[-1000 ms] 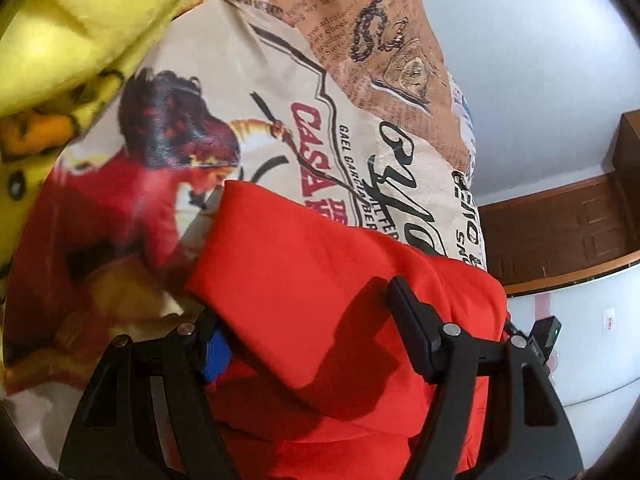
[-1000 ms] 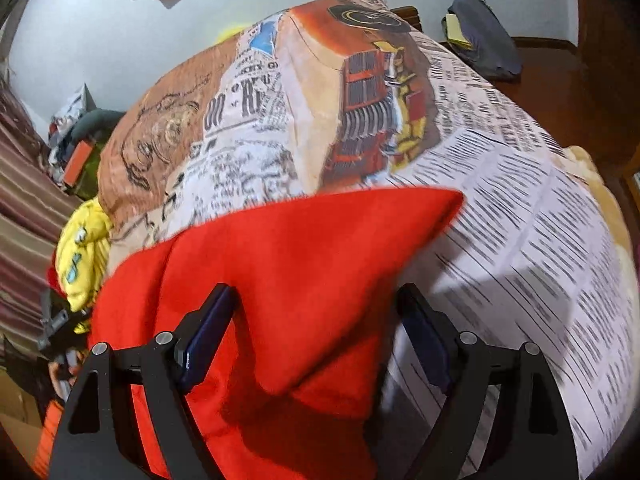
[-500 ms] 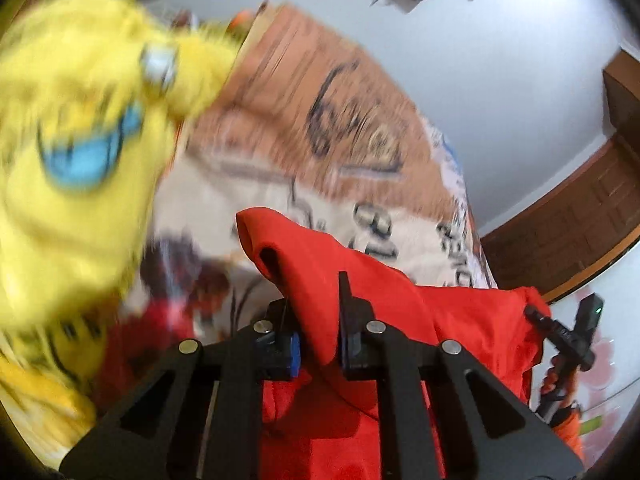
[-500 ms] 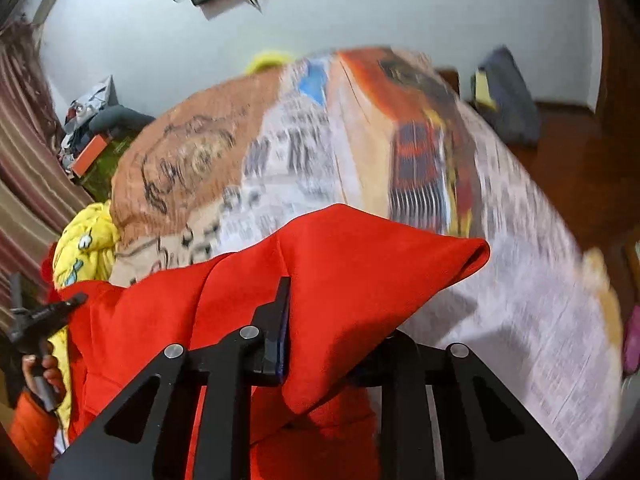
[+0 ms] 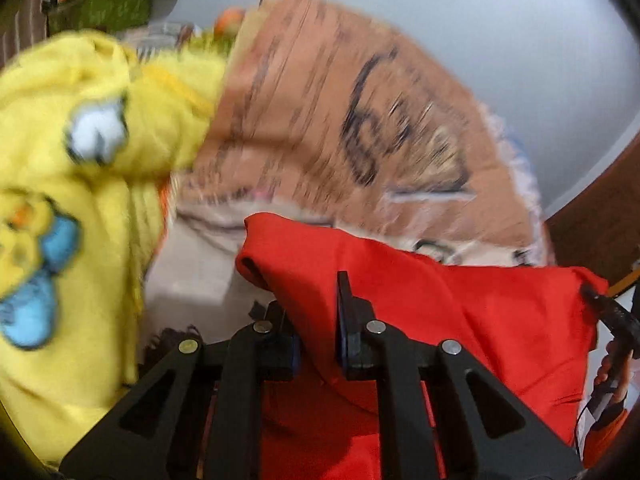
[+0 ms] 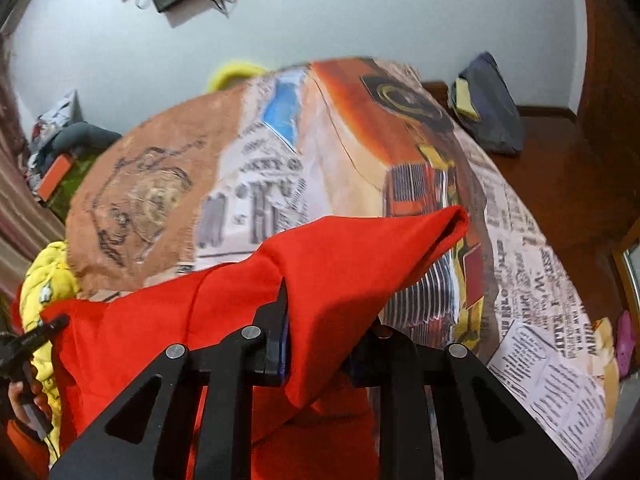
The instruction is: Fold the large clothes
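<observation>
Left wrist view
My left tongs: my left gripper (image 5: 316,332) is squeezed tight on a fold of the big bright red soft cloth garment (image 5: 460,320).
Where the red garment is: it is bunched between the two black fingers (image 5: 352,320) and spreads away to the right, up above the bed cover with brown and white newspaper prints (image 5: 340,120).
Its corner: one corner of the red cloth sticks up just past my fingertips.
Yellow thing: a fluffy yellow blanket with blue and white cartoon patches (image 5: 80,160) lies on the left, beside the red cloth.
My other tongs: far right, my right gripper (image 5: 612,316) shows at the other end of the red cloth, with my hand (image 5: 612,372) under it.
Blur: this picture is smeary, so small things are hard to see.

Right wrist view
My right tongs: my right gripper (image 6: 320,344) is clamped on the red garment (image 6: 340,264) too.
Where the red garment is: it drapes over my right finger and hides it; its pointy corner sticks out to the right over the bed cover (image 6: 280,168).
Left side: the red cloth stretches to my left gripper (image 6: 36,336) at the picture's edge.
Behind the bed: a dark blue bag (image 6: 492,108) sits on a brown wooden floor (image 6: 560,168), by a pale wall.
</observation>
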`<state>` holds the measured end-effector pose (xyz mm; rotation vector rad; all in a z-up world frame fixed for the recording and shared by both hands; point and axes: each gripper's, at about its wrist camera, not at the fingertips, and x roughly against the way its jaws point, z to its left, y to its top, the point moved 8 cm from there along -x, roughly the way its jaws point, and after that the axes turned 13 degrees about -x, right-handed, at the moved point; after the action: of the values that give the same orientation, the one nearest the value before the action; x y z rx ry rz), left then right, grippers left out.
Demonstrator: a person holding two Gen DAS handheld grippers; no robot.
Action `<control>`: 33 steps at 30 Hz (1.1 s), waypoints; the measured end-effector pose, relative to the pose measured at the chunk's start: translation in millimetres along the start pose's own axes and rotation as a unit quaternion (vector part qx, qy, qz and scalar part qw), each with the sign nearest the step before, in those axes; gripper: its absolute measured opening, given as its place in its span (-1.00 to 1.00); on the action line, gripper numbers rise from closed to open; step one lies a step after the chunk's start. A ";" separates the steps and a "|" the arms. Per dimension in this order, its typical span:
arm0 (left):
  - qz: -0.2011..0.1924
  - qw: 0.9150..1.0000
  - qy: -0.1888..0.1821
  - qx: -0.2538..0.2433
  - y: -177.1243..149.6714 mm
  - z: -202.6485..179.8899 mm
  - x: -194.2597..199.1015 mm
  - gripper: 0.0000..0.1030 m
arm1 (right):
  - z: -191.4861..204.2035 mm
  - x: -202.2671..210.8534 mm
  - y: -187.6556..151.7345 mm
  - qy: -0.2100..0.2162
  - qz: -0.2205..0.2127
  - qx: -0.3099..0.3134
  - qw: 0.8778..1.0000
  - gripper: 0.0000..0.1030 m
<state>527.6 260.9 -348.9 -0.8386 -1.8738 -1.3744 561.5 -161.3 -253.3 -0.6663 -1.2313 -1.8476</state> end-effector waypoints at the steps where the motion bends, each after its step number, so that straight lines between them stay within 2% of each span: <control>1: 0.014 1.000 0.000 0.002 -5.5 2.5 -11.2 -0.75 | -3.7 -5.1 -1.8 -0.002 0.006 0.000 1.000 -0.64; 6: 0.050 0.999 0.001 -0.010 -29.6 7.2 -40.5 -0.69 | -12.9 -17.9 -10.0 0.000 0.030 0.002 1.000 -0.60; 9: 0.048 0.999 -0.003 -0.005 -33.3 9.7 -39.1 -0.63 | -17.3 -16.9 -11.0 -0.007 0.033 0.007 0.999 -0.51; 11: 0.051 0.999 -0.001 -0.003 -35.2 12.1 -33.7 -0.57 | -20.8 -14.5 -11.2 -0.021 0.035 0.014 0.999 -0.39; 13: 0.058 0.998 0.006 -0.013 -38.8 12.7 -26.0 -0.56 | -24.9 -6.1 -13.3 -0.039 0.035 0.025 0.998 -0.37; 16: 0.065 0.997 0.020 -0.028 -44.3 8.7 -9.0 -0.56 | -26.2 12.0 -19.3 -0.047 0.039 0.038 0.997 -0.37; 21: 0.071 0.992 0.056 -0.083 -51.4 -5.2 28.1 -0.56 | -21.6 57.8 -28.5 -0.054 0.024 0.066 0.996 -0.36; 28: 0.036 0.987 0.058 -0.143 -63.4 -42.3 108.9 -0.56 | -2.6 124.9 -45.7 -0.040 -0.005 0.095 0.995 -0.36; 33: 0.016 0.983 0.052 -0.177 -84.1 -62.8 166.8 -0.52 | 9.8 172.8 -66.5 -0.027 -0.031 0.116 0.992 -0.18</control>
<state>372.0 198.8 -245.0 -0.9418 -1.5532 -1.7257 412.1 -195.3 -149.0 -0.5585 -1.4899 -1.7103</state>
